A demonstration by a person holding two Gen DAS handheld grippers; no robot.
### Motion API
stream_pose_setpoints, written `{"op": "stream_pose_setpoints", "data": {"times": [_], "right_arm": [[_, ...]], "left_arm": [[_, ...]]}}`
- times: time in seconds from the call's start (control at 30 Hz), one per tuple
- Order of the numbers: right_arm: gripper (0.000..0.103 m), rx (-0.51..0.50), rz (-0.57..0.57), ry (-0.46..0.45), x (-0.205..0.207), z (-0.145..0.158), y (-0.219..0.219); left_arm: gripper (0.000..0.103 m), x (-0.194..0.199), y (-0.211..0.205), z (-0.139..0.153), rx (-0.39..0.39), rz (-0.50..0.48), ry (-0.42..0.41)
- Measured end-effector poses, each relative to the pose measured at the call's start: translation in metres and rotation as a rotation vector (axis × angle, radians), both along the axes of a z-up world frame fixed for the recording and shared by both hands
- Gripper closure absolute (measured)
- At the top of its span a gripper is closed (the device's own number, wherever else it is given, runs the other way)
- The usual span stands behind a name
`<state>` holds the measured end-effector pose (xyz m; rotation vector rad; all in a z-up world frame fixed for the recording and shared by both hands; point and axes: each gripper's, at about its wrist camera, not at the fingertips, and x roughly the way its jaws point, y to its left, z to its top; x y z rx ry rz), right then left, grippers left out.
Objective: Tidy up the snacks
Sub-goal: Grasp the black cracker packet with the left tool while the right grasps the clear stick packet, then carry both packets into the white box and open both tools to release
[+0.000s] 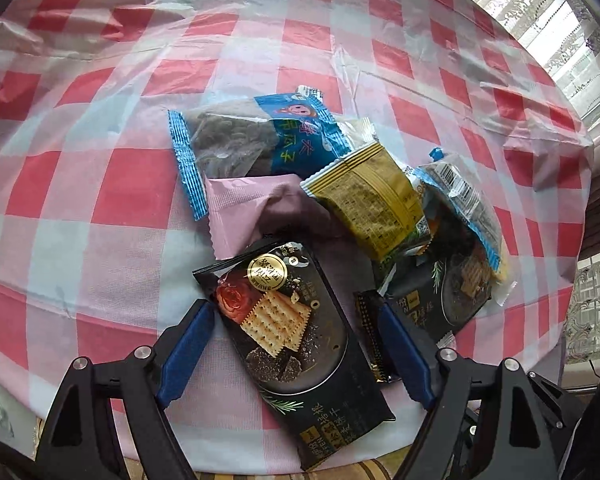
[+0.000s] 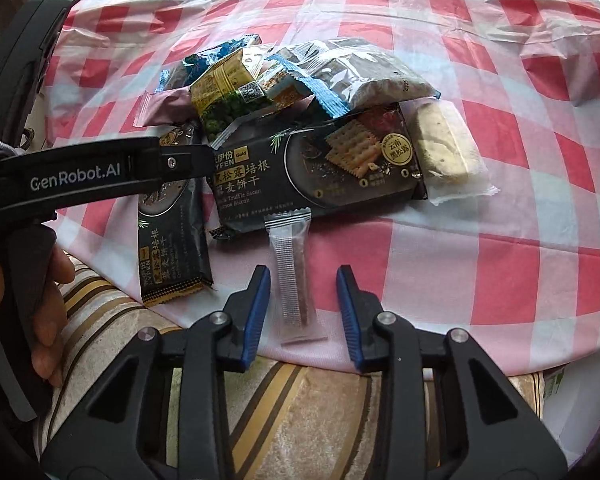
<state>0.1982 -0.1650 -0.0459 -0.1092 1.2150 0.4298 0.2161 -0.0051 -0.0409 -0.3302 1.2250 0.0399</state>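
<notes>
Meanwhile, beside the snack pile (image 2: 300,92) on the checked cloth (image 2: 500,200), the left gripper (image 1: 296,344) spreads wide around a black cracker pack (image 1: 296,344) while the right gripper (image 2: 304,300) brackets, without pinching, a slim sachet (image 2: 294,276), apparently singling items out.

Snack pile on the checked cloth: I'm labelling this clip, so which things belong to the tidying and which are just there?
Job:
black cracker packet
second black cracker packet
clear stick sachet
yellow-green packet
blue-edged packet
pink packet
pale bar

Lying about:
checked tablecloth
striped cushion
</notes>
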Motion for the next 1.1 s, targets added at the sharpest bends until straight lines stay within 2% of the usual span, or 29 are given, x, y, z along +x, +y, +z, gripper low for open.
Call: {"op": "stream_pose_setpoints", "data": {"times": [0.2, 0.27, 0.3, 0.4, 0.47, 0.53, 0.6, 0.7, 0.87, 1.1], "right_arm": [[0.066, -0.035, 0.014, -0.032, -0.001, -0.001, 0.009], [0.072, -0.032, 0.007, -0.034, 0.0, -0.002, 0.01], [0.084, -0.024, 0.002, -0.03, 0.0, -0.002, 0.009], [0.085, 0.021, -0.005, -0.021, 0.0, -0.002, -0.001], [0.086, 0.045, -0.008, -0.031, -0.003, 0.002, -0.007], [0.086, 0.064, -0.017, -0.047, -0.006, 0.008, -0.015], [0.086, 0.08, -0.025, -0.059, -0.008, 0.012, -0.021], [0.086, 0.096, -0.039, -0.084, -0.014, 0.021, -0.032], [0.086, 0.119, -0.067, -0.107, -0.021, 0.031, -0.046], [0.086, 0.149, -0.109, -0.137, -0.03, 0.041, -0.063]], "left_arm": [[0.019, -0.022, -0.001, -0.001, 0.016, 0.043, 0.072], [0.019, -0.022, -0.01, -0.001, 0.035, 0.029, 0.079], [0.019, -0.021, -0.013, -0.002, 0.054, 0.022, 0.09], [0.019, -0.021, -0.028, -0.003, 0.128, -0.025, 0.101], [0.022, -0.024, -0.035, -0.002, 0.176, -0.052, 0.103], [0.034, -0.027, -0.039, 0.0, 0.203, -0.083, 0.102], [0.044, -0.029, -0.04, 0.003, 0.203, -0.085, 0.1], [0.047, -0.038, -0.031, 0.006, 0.18, -0.053, 0.102], [0.048, -0.045, -0.023, 0.009, 0.154, 0.002, 0.091], [0.048, -0.045, -0.02, 0.011, 0.147, 0.031, 0.017]]}}
